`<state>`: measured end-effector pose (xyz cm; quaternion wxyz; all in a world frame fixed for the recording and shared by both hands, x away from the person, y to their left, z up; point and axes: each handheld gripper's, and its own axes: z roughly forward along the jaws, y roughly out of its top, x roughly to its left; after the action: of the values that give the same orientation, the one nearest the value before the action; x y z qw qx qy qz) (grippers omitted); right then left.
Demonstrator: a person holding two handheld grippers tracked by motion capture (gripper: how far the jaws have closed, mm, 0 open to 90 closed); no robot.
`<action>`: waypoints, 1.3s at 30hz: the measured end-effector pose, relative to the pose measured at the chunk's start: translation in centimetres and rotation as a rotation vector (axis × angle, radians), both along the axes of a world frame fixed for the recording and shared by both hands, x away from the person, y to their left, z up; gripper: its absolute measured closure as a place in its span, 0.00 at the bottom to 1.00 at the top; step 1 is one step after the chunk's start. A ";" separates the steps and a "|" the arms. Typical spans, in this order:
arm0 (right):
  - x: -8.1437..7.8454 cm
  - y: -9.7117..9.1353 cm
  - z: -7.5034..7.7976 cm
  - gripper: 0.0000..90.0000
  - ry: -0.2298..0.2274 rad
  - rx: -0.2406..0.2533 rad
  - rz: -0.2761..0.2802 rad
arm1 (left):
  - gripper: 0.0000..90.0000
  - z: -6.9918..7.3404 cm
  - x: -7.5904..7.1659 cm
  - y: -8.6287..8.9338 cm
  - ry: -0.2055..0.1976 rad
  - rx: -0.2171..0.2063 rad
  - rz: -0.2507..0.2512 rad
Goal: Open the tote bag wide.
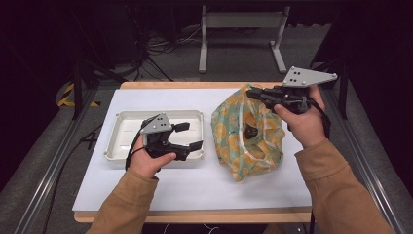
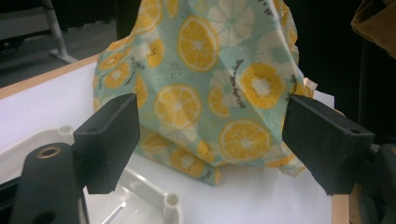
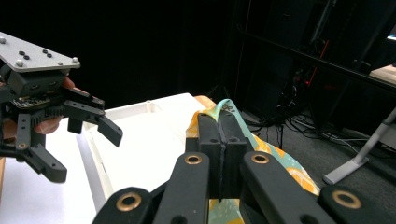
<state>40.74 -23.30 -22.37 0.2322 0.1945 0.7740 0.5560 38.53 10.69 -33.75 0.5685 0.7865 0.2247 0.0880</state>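
With the right claw (image 3: 219,140) pinching the fruit-print bag's (image 1: 248,136) rim, the spread, empty left claw (image 1: 187,136) is best gripping the opposite edge to widen the mouth.

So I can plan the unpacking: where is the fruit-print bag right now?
In the high view the fruit-print bag sits right of centre on the table, beside the white tray, its top edge pinched by the right gripper.

My left gripper (image 1: 187,136) sits left of centre in the high view, jaws spread wide, nothing between them, pointing right. My right gripper (image 1: 254,92) is in the upper right, jaws pressed together, pointing left. Both forearms, in tan sleeves, enter from the bottom edge.
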 end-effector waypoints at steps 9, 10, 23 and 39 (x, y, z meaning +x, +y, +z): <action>0.2 1.1 -0.6 1.00 0.015 0.009 0.032 | 0.28 0.7 0.5 -2.4 -0.004 -0.016 -0.053; 0.3 1.1 -0.7 1.00 0.018 0.010 0.035 | 0.29 0.7 0.6 -2.8 0.003 -0.021 -0.058; 0.5 2.5 -1.9 1.00 0.033 0.027 0.080 | 0.30 1.0 1.5 -7.0 -0.007 -0.050 -0.114; 0.4 3.7 -3.0 1.00 0.052 0.032 0.110 | 0.33 0.4 2.2 -9.4 0.029 -0.069 -0.112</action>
<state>41.12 -19.64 -25.36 0.1779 0.1699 0.7804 0.5749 40.78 1.33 -33.34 0.5959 0.7790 0.1914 0.0368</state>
